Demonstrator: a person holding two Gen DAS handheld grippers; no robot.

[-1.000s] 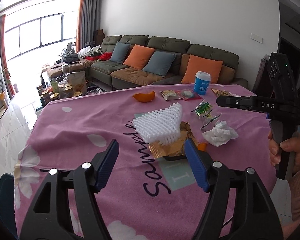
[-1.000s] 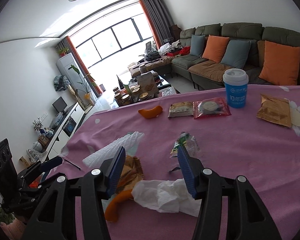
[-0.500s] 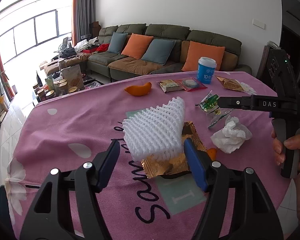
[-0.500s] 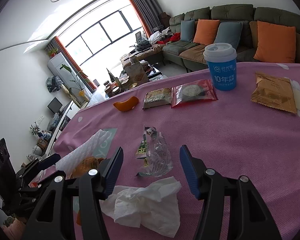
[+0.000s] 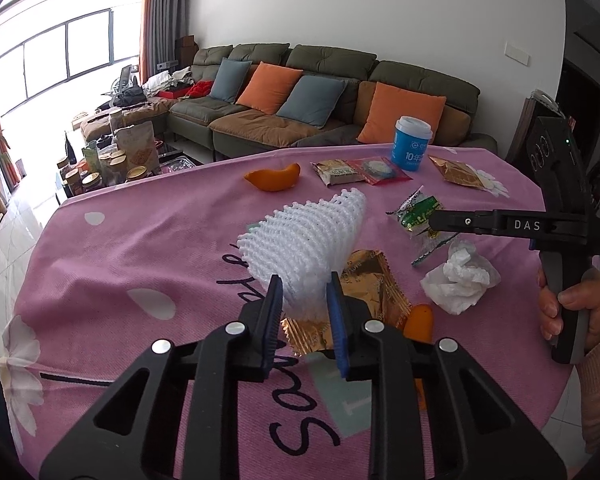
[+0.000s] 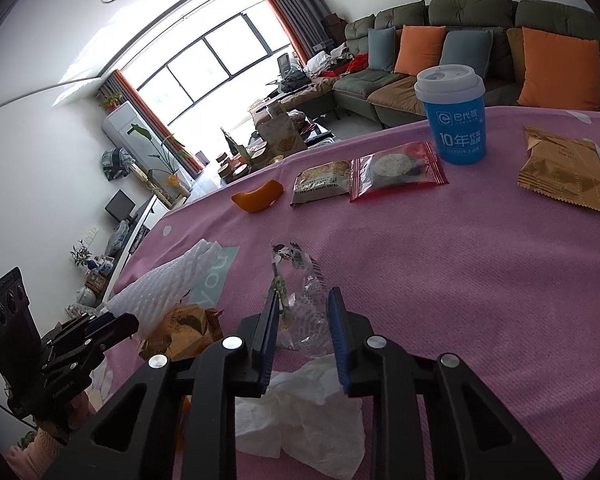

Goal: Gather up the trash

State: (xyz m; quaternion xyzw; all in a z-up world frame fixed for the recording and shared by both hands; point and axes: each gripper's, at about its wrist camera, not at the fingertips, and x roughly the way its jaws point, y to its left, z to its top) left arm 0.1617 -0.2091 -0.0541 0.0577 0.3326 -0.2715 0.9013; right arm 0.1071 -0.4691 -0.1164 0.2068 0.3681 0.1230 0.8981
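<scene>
The white foam net (image 5: 304,240) lies in the middle of the tabletop (image 5: 140,248), on the pink cloth, and it partly covers a golden wrapper (image 5: 364,292). The left tongs (image 5: 305,312) are closed on the near end of this foam net; the blue pads press it from both sides. To the right of it lies a clear plastic wrapper (image 6: 300,300) with green print, and the right tongs (image 6: 302,332) are clamped on it. A crumpled white tissue (image 6: 300,412) lies just under the right tongs, near the wrapper. An orange peel (image 5: 420,320) touches the golden wrapper. Farther away are a second orange peel (image 5: 274,178), two snack packets (image 6: 368,176), a blue cup (image 6: 454,120) standing upright, and another golden packet (image 6: 564,168). Behind the tabletop stands a green sofa (image 5: 332,92) with cushions.
</scene>
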